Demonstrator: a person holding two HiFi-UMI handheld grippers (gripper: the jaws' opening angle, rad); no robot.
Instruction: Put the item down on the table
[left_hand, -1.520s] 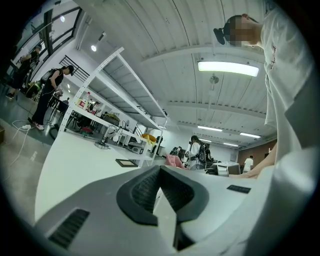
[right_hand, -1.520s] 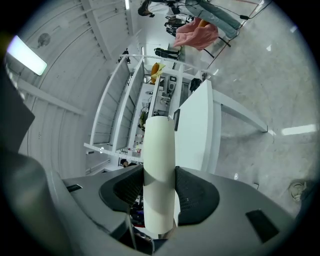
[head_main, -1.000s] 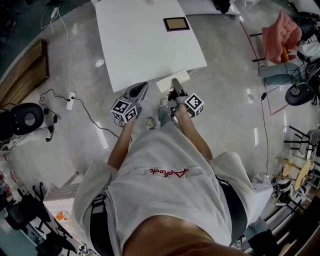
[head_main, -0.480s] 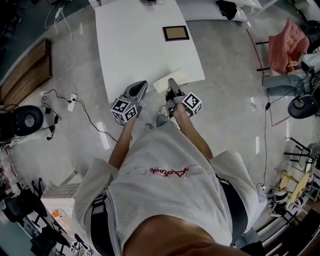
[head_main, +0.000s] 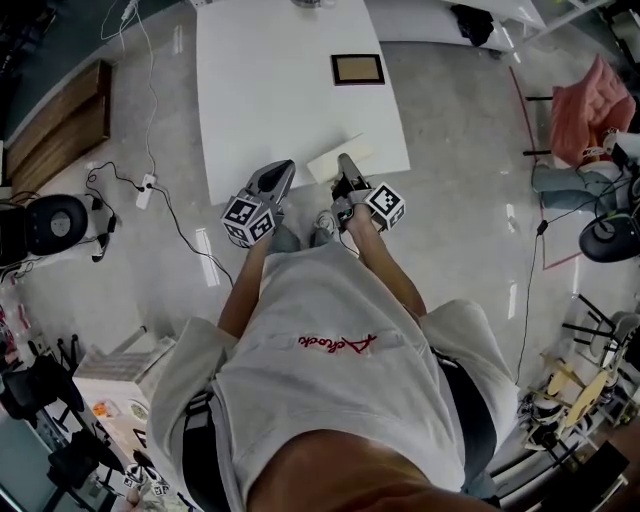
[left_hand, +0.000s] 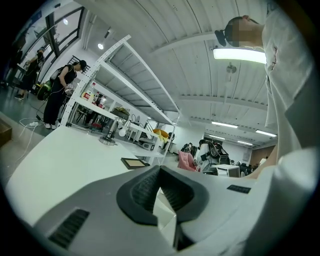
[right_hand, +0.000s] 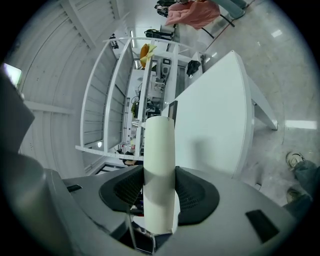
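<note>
Item: flat cream box (right_hand: 159, 145), clamped across its thin dimension by the fingers of the right gripper (right_hand: 159, 176), at its near end only. Remainder projects fwd over near edge of white surface (head_main: 280, 90); contact w/ surface cannot be told. Left gripper (left_hand: 160, 169): fingers closed, nothing between. Handling (est.): light, stiff, smooth faces, so may slip or pivot. Grip flat faces firmly.

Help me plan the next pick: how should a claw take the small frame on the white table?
Probably across its rim, from above, jaws spanning the narrower width. The small frame lies flat on the white table, so only its thin outer edges offer a bite. It sits near the table's right edge, so reach from there.
</note>
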